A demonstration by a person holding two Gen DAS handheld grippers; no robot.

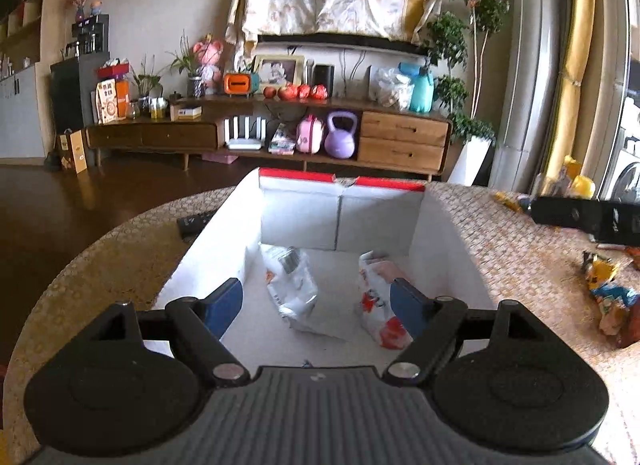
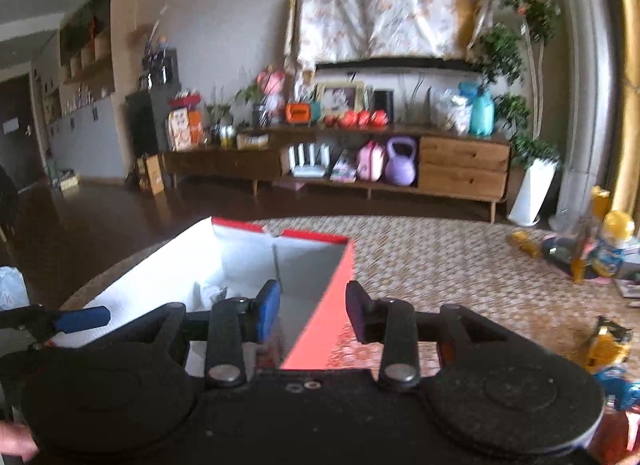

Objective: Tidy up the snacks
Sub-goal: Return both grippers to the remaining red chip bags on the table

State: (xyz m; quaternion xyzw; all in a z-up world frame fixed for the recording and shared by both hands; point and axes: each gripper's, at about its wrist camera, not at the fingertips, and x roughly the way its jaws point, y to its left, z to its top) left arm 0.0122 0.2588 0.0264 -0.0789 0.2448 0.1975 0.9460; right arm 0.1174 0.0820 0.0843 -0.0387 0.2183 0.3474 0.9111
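Left tongs: since your left tongs [image 1: 316, 301] hang spread wide over the box with nothing between the blue pads, they read as free of any packet, well placed to pull back without snagging
Right tongs: your right tongs [image 2: 312, 305] stand partly apart and straddle the red side wall of the box [image 2: 324, 305], one pad inside, one outside; nothing is clamped and whether either pad touches the wall you cannot tell
Silver packet: the white-and-silver snack packet [image 1: 292, 285] lies flat on the box floor, left of middle
Red-print packet: a second white packet with red print [image 1: 376, 305] lies just beside the first, towards the right wall, so the two fill the near floor and leave the far end bare
Box: the open white-lined box [image 1: 300, 213] sits on the woven counter [image 1: 500, 245] as the collecting place
Loose snacks: yellow and blue packets [image 1: 608, 293] wait on the counter to the right, well apart from the box, likely your next pick for the right hand
Far end: more yellow packets [image 2: 612, 241] lie at the counter's far right edge
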